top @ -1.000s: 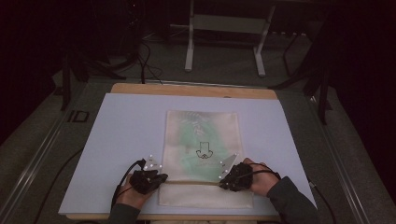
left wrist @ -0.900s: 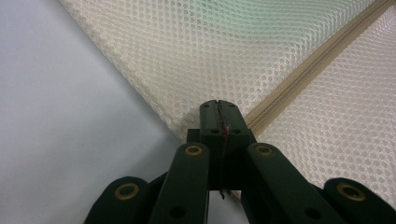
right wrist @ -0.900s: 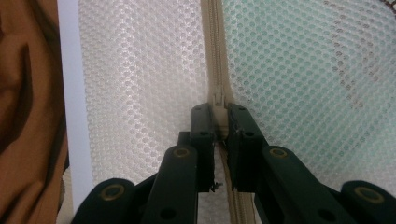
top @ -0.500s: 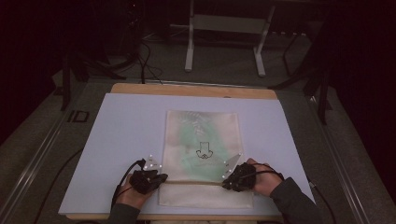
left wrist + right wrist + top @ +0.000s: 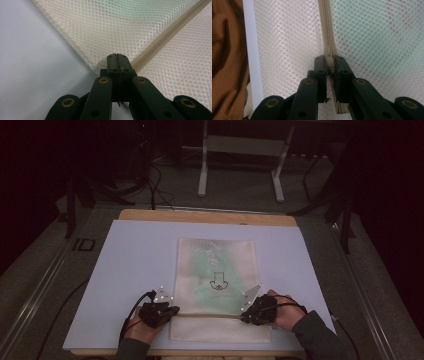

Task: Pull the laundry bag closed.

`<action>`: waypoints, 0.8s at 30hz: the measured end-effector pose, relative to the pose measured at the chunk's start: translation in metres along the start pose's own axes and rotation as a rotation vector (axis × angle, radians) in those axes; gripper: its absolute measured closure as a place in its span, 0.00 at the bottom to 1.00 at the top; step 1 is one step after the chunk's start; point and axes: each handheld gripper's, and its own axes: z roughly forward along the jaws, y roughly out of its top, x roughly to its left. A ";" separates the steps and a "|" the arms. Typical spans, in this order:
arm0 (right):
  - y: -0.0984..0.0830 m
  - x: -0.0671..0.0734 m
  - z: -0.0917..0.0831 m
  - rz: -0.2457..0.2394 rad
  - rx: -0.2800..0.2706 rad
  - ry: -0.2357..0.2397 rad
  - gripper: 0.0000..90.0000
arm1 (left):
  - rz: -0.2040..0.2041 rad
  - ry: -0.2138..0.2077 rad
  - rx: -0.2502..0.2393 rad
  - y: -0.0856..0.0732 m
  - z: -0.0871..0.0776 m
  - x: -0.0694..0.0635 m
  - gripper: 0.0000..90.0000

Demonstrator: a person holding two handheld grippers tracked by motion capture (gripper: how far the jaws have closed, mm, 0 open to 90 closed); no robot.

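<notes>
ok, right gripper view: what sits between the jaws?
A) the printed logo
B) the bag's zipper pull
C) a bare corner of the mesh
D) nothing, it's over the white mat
B: in the right gripper view, the right gripper has its jaws closed in on either side of the zipper pull, at the end of the beige zipper that runs across the mesh bag.

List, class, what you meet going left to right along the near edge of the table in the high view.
Bare mat → left tongs → zip across the mesh bag → right tongs → right hand.
</notes>
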 end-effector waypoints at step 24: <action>-0.016 -0.003 -0.009 0.031 -0.006 -0.006 0.91 | 0.000 -0.001 0.000 0.000 0.000 0.000 0.99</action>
